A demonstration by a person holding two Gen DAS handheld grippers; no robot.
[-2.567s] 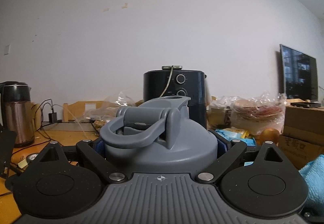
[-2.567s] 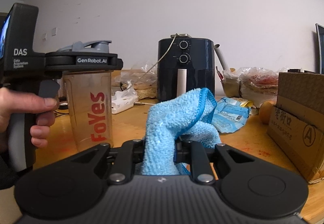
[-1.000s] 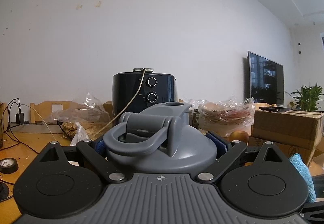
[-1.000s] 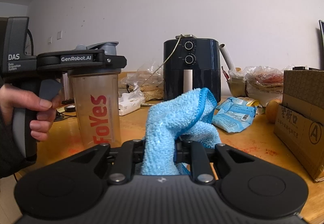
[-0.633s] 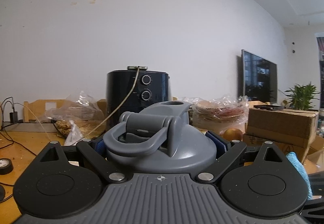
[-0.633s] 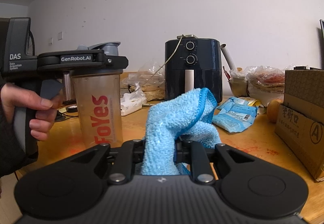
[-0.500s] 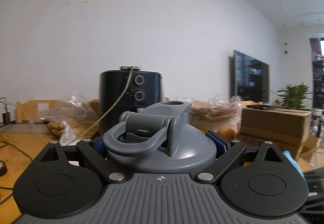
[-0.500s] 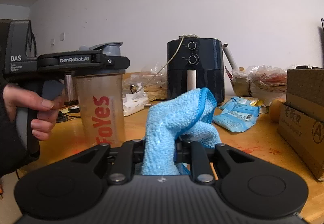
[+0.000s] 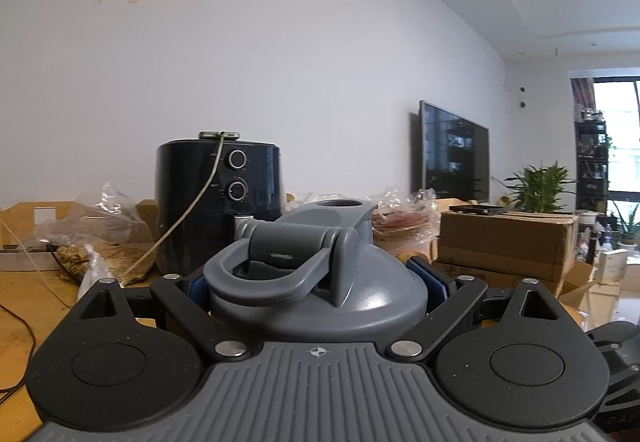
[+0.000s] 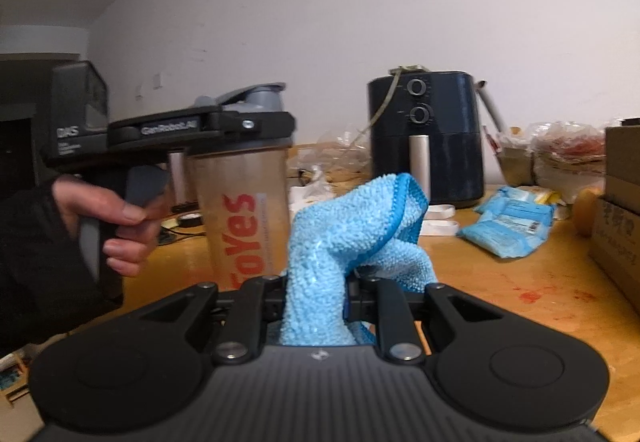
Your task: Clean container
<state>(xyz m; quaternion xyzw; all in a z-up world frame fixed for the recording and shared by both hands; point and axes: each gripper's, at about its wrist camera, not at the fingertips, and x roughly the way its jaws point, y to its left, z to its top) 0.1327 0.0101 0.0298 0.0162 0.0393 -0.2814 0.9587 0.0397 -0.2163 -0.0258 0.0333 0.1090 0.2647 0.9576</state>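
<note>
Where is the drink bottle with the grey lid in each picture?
Left wrist view: only the bottle's grey lid shows, bottom centre, gripped between the left gripper fingers.
Right wrist view: the whole bottle stands left of centre, red letters on its clear side, held at the lid by the left gripper.
Shared landmark: the black air fryer behind it.

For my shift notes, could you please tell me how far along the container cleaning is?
Done: the left gripper grips the shaker bottle below its grey lid; the right gripper holds the blue cloth. Left: cloth and bottle are apart, so wiping looks unstarted; the lid is still on.
</note>
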